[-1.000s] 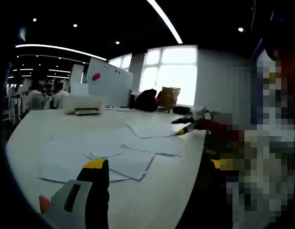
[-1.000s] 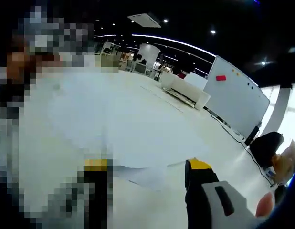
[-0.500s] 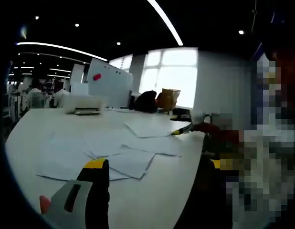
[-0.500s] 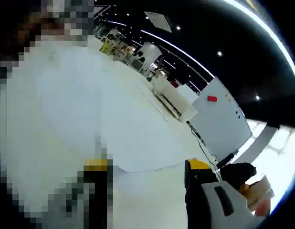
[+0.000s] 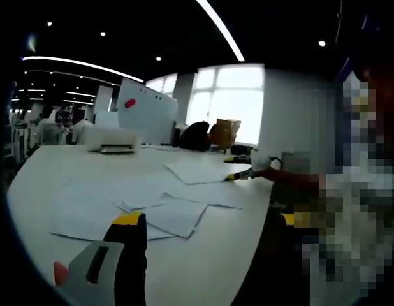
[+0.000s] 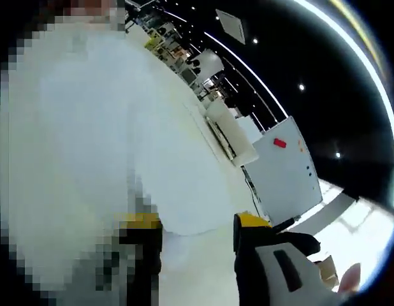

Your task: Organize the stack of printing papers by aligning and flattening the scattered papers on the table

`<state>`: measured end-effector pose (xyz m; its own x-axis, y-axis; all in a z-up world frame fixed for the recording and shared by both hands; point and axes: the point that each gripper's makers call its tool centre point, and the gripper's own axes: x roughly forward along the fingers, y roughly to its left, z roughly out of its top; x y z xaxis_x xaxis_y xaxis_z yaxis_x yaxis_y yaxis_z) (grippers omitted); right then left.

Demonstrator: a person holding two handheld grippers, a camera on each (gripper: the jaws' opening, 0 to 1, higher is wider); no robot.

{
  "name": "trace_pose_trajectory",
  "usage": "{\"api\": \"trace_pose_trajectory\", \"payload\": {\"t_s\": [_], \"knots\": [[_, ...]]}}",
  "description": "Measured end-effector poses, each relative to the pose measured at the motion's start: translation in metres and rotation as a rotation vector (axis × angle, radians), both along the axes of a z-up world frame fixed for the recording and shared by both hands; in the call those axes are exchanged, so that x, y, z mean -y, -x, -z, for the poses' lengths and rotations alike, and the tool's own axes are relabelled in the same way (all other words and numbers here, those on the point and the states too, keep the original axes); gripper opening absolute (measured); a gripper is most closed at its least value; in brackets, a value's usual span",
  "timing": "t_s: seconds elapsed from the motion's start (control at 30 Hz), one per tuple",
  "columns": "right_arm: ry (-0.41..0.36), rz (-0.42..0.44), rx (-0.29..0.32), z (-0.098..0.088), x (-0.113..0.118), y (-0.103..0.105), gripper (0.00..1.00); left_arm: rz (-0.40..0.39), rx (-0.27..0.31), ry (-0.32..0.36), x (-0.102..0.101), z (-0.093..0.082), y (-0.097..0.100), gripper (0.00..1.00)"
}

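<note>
Several white printing sheets (image 5: 143, 203) lie scattered and overlapping on the white table (image 5: 210, 268). One sheet (image 5: 198, 169) lies apart at the far side. My left gripper (image 5: 206, 220) hovers over the near table edge, jaws wide apart with nothing between them. My right gripper (image 5: 240, 174) comes in from the right, its yellow tips at the right edge of the far sheet. In the right gripper view, that gripper (image 6: 196, 221) is open, and the near edge of a white sheet (image 6: 178, 185) lies between its jaws.
A white printer (image 5: 109, 139) and a whiteboard (image 5: 146, 111) stand at the table's far side, with a dark bag (image 5: 196, 135) and a cardboard box (image 5: 226, 131) beside them. People sit at the far left (image 5: 47, 131). The whiteboard (image 6: 283, 172) also stands beyond the sheet.
My right gripper has moved in to the far sheet's edge, and its view has tilted and come closer to the paper. Its jaws have narrowed slightly. The left gripper stays put.
</note>
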<state>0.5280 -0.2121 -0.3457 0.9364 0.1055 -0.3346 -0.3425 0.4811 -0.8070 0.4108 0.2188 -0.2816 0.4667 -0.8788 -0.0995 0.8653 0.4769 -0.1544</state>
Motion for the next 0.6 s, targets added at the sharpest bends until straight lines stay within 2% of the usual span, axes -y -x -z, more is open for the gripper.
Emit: {"api": "trace_pose_trajectory", "payload": {"t_s": [0.2,0.47,0.6], "knots": [[-0.012,0.005,-0.012,0.003,-0.001,-0.003,0.23,-0.006,0.003,0.006,-0.004,-0.002,-0.001,0.86],[0.029,-0.048,-0.052,0.014,-0.009,0.000,0.07,-0.010,0.002,0.005,-0.004,0.000,0.000,0.86],[0.027,-0.058,-0.057,0.016,-0.011,0.000,0.04,-0.011,0.003,0.002,-0.006,0.001,0.000,0.86]]}}
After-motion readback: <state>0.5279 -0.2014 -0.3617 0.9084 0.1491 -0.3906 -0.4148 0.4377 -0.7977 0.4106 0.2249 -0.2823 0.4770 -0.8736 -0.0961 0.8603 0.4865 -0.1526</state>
